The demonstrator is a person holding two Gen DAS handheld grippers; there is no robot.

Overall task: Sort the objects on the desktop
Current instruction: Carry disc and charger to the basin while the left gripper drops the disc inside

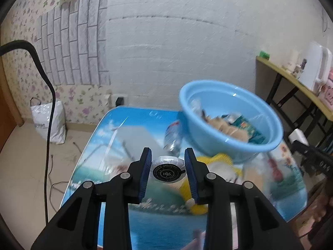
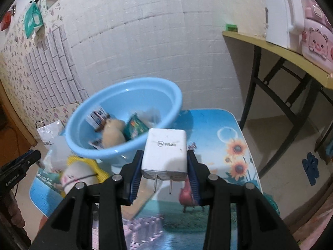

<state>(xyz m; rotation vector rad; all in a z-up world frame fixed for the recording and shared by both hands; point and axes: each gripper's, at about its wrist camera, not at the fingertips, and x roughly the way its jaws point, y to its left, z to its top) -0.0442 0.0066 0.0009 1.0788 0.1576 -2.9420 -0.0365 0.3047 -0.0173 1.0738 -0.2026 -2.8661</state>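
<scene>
Black plastic and blue rubber are framing both views, as two hand-held grippers are hanging over a small table with a printed landscape top, each angled downward toward it.

The left gripper is clamping a small round foil-wrapped packet, its blue pads pressing on either side. The packet's flat black label is facing back at the camera, and the packet is sitting well forward, near the tips.

The right gripper is pinching a white phone charger by its two side faces. The charger's long axis is running along the fingers: its two metal prongs are pointing back toward the camera and slightly down, while its printed face is looking upward. Most of its body is standing proud of the tips.

Beyond both grippers a light blue basin is sitting on the table, holding assorted packets and a tan soft toy. A yellow-and-white plush toy is lying just beside the basin, and a clear plastic bottle is lying near the basin's far side.
</scene>
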